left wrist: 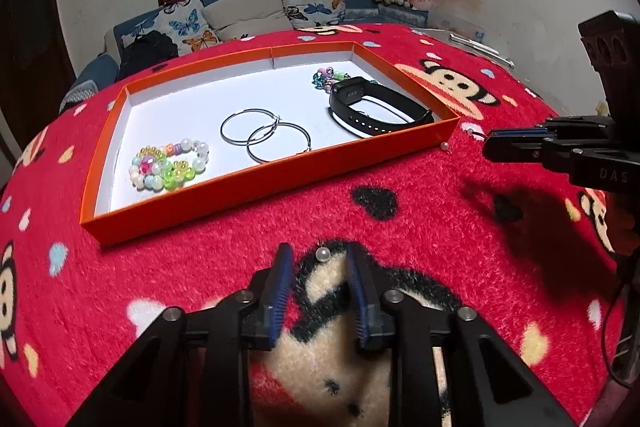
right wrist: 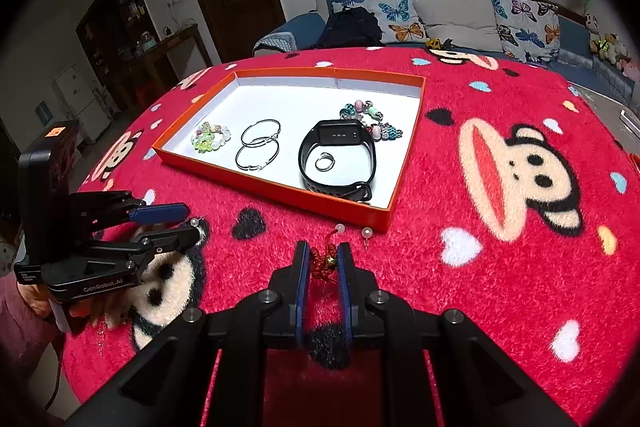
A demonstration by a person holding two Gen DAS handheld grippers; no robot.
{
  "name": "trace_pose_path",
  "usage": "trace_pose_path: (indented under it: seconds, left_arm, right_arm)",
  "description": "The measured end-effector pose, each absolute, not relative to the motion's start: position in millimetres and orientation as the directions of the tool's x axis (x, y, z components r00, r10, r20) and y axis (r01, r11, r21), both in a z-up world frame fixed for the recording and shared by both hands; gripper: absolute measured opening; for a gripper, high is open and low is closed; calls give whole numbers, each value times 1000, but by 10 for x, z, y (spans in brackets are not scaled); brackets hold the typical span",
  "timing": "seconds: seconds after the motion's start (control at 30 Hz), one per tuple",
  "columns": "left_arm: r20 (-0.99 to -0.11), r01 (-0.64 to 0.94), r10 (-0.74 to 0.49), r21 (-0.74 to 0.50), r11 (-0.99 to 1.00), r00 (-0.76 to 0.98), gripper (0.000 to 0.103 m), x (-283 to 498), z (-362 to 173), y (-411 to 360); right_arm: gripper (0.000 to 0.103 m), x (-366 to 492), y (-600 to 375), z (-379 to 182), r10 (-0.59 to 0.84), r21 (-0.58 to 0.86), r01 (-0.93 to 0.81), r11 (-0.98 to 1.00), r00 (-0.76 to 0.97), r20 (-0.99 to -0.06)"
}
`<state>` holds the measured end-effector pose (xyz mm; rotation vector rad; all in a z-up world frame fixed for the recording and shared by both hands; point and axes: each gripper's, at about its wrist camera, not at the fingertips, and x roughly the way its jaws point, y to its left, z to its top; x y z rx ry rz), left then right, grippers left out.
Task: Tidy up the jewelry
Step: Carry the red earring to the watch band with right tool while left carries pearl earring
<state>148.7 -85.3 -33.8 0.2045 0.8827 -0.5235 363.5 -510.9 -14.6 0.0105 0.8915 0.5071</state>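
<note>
My fingers (left wrist: 280,287) carry ribbed blue rubber-like pads on matt black plastic bodies with bright metal screw heads. Under me lies a fuzzy red fleece blanket (left wrist: 400,171). The tray (left wrist: 256,183) looks like matt orange cardboard with a smooth white paper lining. The hoop earrings (left wrist: 260,135) are thin polished metal. The watch band (right wrist: 340,159) is matt black rubbery plastic. The bead bracelet (left wrist: 170,165) is glossy, partly translucent.

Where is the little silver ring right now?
In the right wrist view, the silver ring lies on the white floor of the orange tray, inside the loop of the black watch band.
</note>
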Motion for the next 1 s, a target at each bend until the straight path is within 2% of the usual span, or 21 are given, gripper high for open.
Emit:
trace_pose_path:
  seconds: [0.23, 0.47, 0.8, 1.0]
  left_arm:
    - [-780, 529, -334, -5, 849, 529, 7, 1511, -359, -898]
    - [-763, 517, -349, -22, 855, 544, 7, 1494, -266, -843]
    - [-685, 469, -351, -15, 883, 639, 7, 1789, 236, -706]
    - [-696, 442, -334, -27, 897, 636, 7, 2120, 235, -685]
  right_arm:
    - [16, 3634, -5111, -158, 429, 219, -417, 882, 518, -740]
    - [16, 3631, -5113, -117, 440, 225, -423, 878, 524, -729]
    - [16, 3829, -5047, 141, 489, 261, -440, 859, 560, -669]
    - [16, 4078, -4974, 156, 503, 281, -436, 855, 565, -654]
